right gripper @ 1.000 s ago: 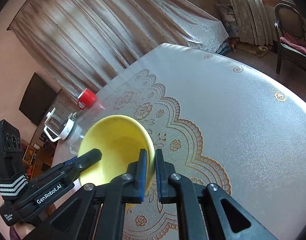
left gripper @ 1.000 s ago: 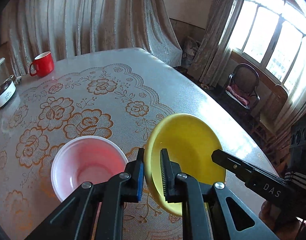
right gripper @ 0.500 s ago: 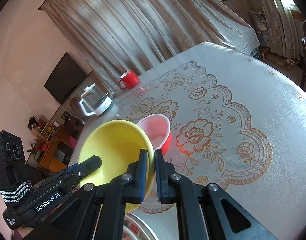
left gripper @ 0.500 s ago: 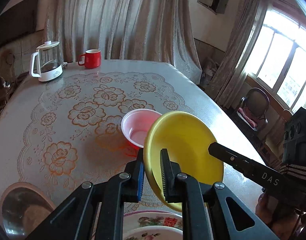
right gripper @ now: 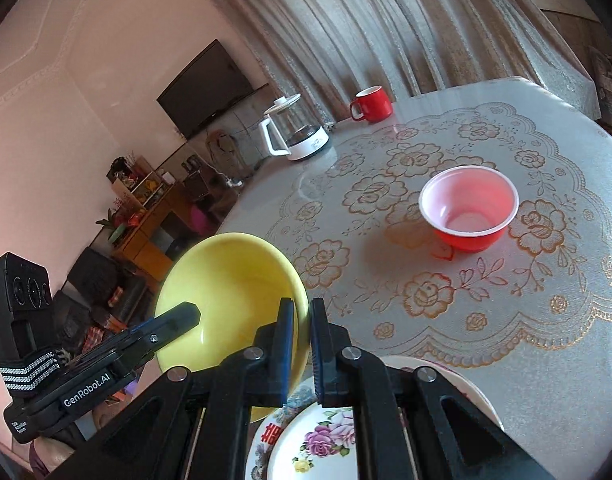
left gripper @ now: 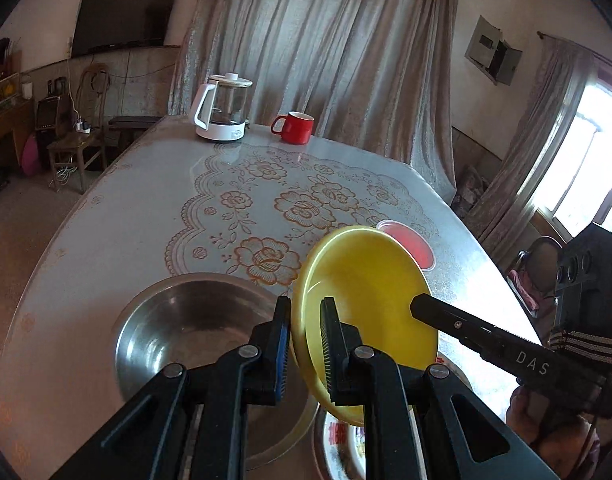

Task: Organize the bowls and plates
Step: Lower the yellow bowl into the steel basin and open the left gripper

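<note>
Both grippers hold one yellow bowl (left gripper: 366,292) in the air, tilted. My left gripper (left gripper: 305,344) is shut on its left rim. My right gripper (right gripper: 303,344) is shut on the opposite rim of the bowl (right gripper: 230,292). A steel bowl (left gripper: 186,328) sits on the table below and left of the yellow bowl. Flowered plates (right gripper: 306,448) lie stacked under my right gripper and show in the left wrist view (left gripper: 342,452). A red plastic bowl (right gripper: 470,208) stands further out on the table, partly hidden behind the yellow bowl in the left wrist view (left gripper: 410,240).
A white kettle (left gripper: 222,108) and a red mug (left gripper: 294,127) stand at the table's far edge by the curtain. The lace-patterned tablecloth (right gripper: 526,280) covers the table. A chair (left gripper: 78,136) and a cabinet stand off the left side.
Both grippers have carried the yellow bowl back toward the near edge, away from the red bowl. The steel bowl and the stacked plates have come into view beneath it.
</note>
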### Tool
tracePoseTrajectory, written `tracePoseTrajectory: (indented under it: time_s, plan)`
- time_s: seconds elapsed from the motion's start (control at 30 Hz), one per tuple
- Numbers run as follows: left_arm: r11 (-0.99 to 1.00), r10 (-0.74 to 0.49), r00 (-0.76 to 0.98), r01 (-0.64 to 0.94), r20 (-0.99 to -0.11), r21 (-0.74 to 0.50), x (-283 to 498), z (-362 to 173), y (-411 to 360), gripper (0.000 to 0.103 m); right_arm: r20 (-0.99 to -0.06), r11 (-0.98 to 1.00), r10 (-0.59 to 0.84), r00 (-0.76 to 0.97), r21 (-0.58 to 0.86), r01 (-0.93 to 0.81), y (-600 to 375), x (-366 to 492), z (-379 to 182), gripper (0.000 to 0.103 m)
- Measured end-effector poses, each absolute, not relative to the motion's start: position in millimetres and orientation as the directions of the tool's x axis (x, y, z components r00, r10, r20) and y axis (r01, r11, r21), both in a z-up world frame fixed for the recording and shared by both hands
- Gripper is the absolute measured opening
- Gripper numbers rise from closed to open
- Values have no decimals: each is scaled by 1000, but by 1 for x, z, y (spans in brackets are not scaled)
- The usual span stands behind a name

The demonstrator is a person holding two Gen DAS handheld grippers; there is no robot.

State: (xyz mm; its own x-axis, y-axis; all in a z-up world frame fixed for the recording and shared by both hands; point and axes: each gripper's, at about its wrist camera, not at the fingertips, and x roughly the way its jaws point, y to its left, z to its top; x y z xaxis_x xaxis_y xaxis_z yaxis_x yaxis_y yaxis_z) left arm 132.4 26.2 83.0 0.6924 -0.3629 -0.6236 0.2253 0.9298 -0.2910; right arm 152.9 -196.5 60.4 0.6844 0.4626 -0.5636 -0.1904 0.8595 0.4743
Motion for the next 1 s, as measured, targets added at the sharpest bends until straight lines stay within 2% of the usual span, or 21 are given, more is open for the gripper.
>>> tracePoseTrajectory:
  time_s: [0.23, 0.4, 0.63, 0.8, 0.9, 0.97, 1.0]
  plan:
    - [939, -301, 691, 97, -658, -329, 133, 53, 80, 14, -623, 861, 499, 602, 434, -265, -128, 164, 45, 7]
    - [949, -259, 677, 45, -689, -313, 140, 29, 98, 14, -692, 872, 489, 531, 404, -277, -98, 180, 22, 7]
    - [953, -251, 642, 33, -725, -301, 154, 5, 103, 14, -744, 894, 447, 497, 351, -278, -80, 189, 3, 7]
    - [968, -217, 649, 48, -729, -245, 157, -1, 95, 15, -763, 914, 401, 507, 298, -274, -74, 193, -2, 7]
    - [972, -209, 649, 57, -732, -227, 159, -1, 92, 22, -771, 923, 378, 512, 272, -272, -73, 194, -4, 10]
    - [969, -225, 648, 69, -728, -238, 158, 2, 92, 33, -776, 923, 376, 506, 270, -273, -73, 195, -6, 10]
    - [969, -225, 650, 69, -726, -238, 158, 3, 92, 33, -776, 922, 381, 502, 277, -272, -74, 194, -6, 9]
